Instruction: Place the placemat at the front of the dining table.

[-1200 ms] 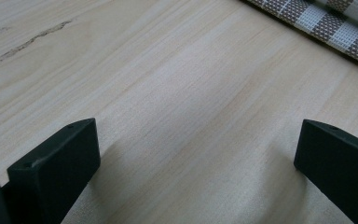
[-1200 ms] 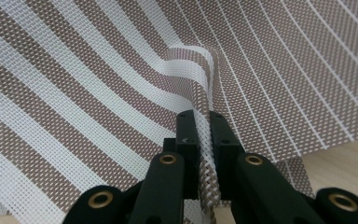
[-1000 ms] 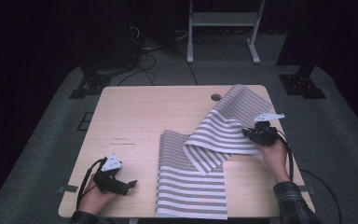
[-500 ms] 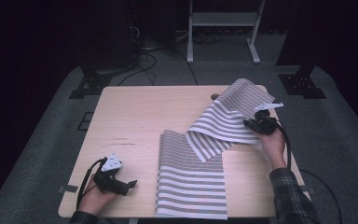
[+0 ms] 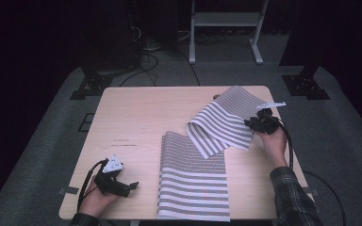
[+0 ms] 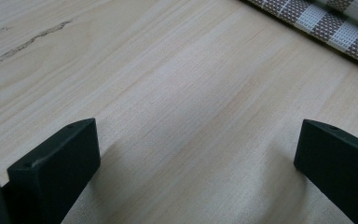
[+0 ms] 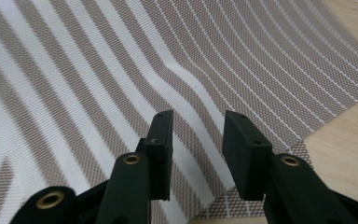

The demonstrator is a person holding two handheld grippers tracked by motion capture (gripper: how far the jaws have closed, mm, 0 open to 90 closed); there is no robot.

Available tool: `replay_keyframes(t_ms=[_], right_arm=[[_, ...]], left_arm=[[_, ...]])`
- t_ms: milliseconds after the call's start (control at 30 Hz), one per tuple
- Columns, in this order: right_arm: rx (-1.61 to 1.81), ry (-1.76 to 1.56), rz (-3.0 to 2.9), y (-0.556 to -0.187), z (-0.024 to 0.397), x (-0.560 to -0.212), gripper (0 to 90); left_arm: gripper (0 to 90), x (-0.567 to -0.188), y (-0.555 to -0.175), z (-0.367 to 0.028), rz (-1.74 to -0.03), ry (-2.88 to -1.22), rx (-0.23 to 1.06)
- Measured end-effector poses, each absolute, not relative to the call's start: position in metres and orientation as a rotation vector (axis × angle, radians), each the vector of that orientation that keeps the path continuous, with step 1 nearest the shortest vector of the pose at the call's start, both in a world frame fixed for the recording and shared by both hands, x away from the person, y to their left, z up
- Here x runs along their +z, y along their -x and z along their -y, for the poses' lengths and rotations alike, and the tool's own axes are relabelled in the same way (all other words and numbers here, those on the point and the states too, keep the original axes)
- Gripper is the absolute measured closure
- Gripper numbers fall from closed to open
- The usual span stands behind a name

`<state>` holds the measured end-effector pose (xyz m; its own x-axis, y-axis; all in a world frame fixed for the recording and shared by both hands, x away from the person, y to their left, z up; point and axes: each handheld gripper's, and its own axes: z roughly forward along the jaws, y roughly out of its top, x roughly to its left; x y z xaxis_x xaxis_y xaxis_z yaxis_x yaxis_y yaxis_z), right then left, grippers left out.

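A long brown-and-white striped cloth lies flat down the middle of the wooden table. Its far part is folded over and slants toward the far right corner. My right gripper sits at that part's right edge. Its jaws have just been opening. In the right gripper view they stand apart over the striped cloth, and nothing is pinched between the pads. My left gripper rests near the front left corner, left of the cloth. Its jaws are wide open over bare wood, and the cloth's edge lies farther off.
A small white label sticks out by the right gripper near the table's right edge. A white stand and cables sit on the dark floor beyond the table. Bare wood shows past the cloth's corner.
The right hand has moved to the right and a little farther away, drawing the cloth's folded part with it toward the far right corner. The left hand has stayed put.
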<state>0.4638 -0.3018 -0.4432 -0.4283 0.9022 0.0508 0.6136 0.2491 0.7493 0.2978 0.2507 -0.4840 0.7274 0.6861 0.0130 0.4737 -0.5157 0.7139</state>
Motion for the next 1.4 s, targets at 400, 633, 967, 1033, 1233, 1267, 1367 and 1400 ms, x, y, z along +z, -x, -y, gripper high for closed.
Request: replay_keyframes(t_ms=[400,633,967,1033,1233,1267,1367,1400], right_arm=[[1.062,-1.346,-2.171,-0.417,0.294,-0.437,50.5],[1.062,-1.290,-2.182,-0.390,0.284,-0.439,50.3],[1.107,-1.216,-2.243,-0.380,0.253,-0.442,50.3],[1.107,-1.190,-2.269,-0.379,0.244,-0.444,50.3],[1.089,-1.137,-2.342,-0.379,0.218,-0.453,50.3],[1.089,-1.131,-2.349,-0.379,0.215,-0.453,50.3],[1.103,-1.110,-2.380,-0.379,0.203,-0.456,50.3],[1.102,-1.105,-2.388,-0.379,0.199,-0.457,50.2]], left_arm=[[0.0,-0.484,-0.297,-0.251,-0.875,-2.216,0.384],[0.0,-0.484,-0.297,-0.251,-0.875,-2.216,0.384],[0.0,-0.484,-0.296,-0.251,-0.876,-2.216,0.382],[0.0,-0.484,-0.296,-0.251,-0.876,-2.216,0.382],[0.0,-0.484,-0.296,-0.251,-0.876,-2.216,0.382],[0.0,-0.484,-0.296,-0.251,-0.876,-2.216,0.382],[0.0,-0.484,-0.296,-0.251,-0.876,-2.217,0.383],[0.0,-0.484,-0.296,-0.251,-0.876,-2.216,0.383]])
